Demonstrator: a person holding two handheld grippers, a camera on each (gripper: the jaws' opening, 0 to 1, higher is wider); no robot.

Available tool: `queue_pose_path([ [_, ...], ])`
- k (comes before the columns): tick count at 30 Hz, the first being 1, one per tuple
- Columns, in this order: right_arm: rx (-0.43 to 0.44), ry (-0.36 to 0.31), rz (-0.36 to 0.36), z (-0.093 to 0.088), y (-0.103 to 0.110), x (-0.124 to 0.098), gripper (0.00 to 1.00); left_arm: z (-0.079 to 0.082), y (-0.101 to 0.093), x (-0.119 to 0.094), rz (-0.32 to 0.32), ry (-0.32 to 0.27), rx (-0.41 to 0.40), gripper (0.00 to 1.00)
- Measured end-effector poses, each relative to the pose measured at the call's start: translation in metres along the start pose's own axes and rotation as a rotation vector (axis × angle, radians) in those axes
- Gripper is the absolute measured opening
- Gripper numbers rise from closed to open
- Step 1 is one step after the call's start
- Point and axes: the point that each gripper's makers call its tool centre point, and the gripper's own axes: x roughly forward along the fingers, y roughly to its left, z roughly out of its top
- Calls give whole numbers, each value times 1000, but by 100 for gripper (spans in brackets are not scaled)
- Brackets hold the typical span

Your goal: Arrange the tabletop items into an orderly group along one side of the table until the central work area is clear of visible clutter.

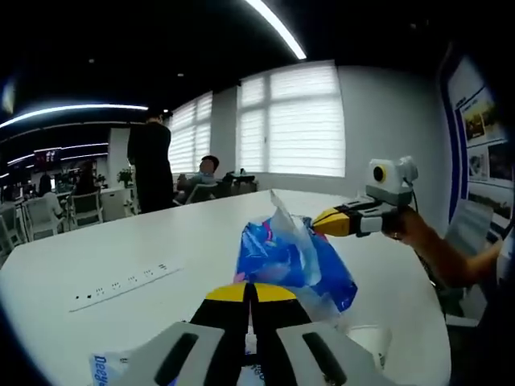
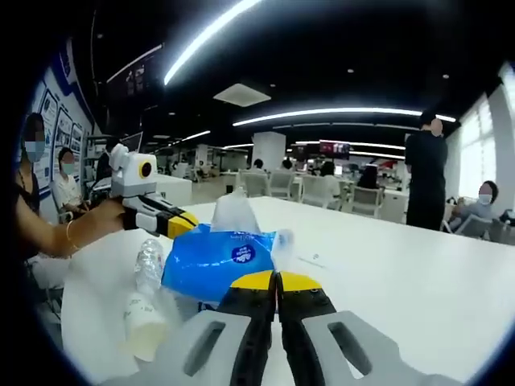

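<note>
Blue tissue pack (image 2: pixel 216 269) is getting lifted off the white table (image 1: pixel 161 241), both grippers (image 1: pixel 251 293) (image 2: pixel 278 283) pinching it from opposite ends, jaws closed. Next it probably needs carrying over beside the bottle (image 2: pixel 148 264) and cup (image 2: pixel 143 322).

The table (image 1: pixel 145 241) is plain white, with a white power strip (image 1: pixel 125 284) dotted by small dark sockets set into it on the left. On it a blue tissue pack (image 2: pixel 217 261) bears white lettering, a round dark-blue label and a white tissue standing at its top, and in the left gripper view its clear-and-blue wrapper shows pink and white streaks. The right gripper (image 2: pixel 278 281) and the left gripper (image 1: pixel 251 293) both have grey jaws with black slots and yellow-and-black tips, and near the pack stand a clear bottle (image 2: pixel 148 264) and a pale cream cup (image 2: pixel 143 326).
</note>
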Motion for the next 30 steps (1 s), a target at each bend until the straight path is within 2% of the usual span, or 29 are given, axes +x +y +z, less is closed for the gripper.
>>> queue_pose_path([
  [5,14,-5,-11,-6,-8,-17,0,0,-11,16,-21,14,8,0],
  [14,18,-6,-28,-13,-14,-29,0,-4,-22,31,-39,28,9,0],
  [21,32,14,-53,-32,-23,-47,0,-11,-36,51,-68,60,12,0],
  [25,36,21,-69,-40,-27,-53,0,-18,-43,67,-77,87,14,0],
  [30,51,17,-72,-47,-32,-59,0,-23,-47,75,-89,113,41,0],
])
